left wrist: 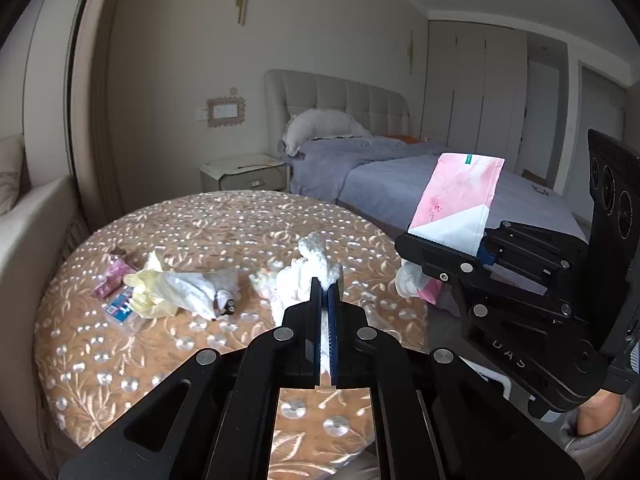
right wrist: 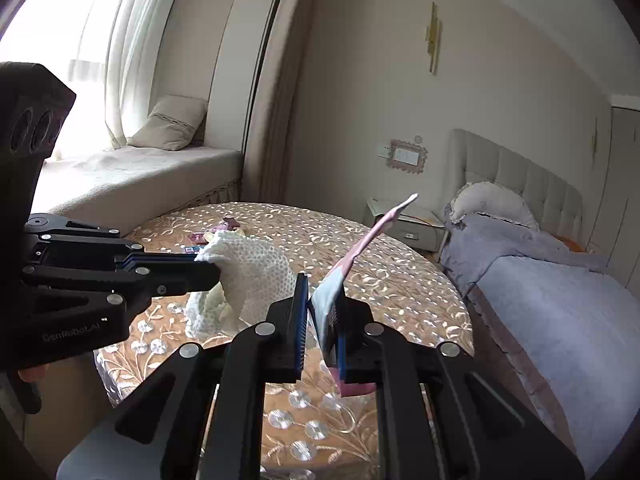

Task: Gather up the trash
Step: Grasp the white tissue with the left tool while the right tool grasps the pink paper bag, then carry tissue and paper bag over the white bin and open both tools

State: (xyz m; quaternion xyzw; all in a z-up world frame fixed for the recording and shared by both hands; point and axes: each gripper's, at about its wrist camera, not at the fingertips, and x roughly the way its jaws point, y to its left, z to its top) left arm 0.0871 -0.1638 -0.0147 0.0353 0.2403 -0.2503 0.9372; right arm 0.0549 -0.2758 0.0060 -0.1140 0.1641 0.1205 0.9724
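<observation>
While both grippers hang above the round table [left wrist: 100,344], each already carries a piece of trash, likely so two items go off in one trip. Left gripper [left wrist: 328,280] has its jaws pressed together on a white foam net [right wrist: 256,268], pinched at its top edge so the rest droops toward the tabletop; it appears lifted clear of the pile, though contact below cannot be told. Right gripper [right wrist: 322,304] jaws are narrowed around a pink-and-white packet [left wrist: 456,204], which leans on the right-hand pad with a gap on the other side, so the hold looks loose; packet stands up and tilts away, off the table.

More trash stays on the table: a yellow-white crumpled bag [left wrist: 168,288], small pink wrappers [left wrist: 114,280], a blue-labelled pack [left wrist: 120,308], crumpled tissue [left wrist: 288,280]. No bin in view.

Table wears a gold floral cloth under clear plastic, glossy. Bedroom: bed [left wrist: 400,176] with lilac cover on the right, nightstand [left wrist: 244,174] beyond, window seat [right wrist: 132,176] with cushion left, wardrobes behind.
</observation>
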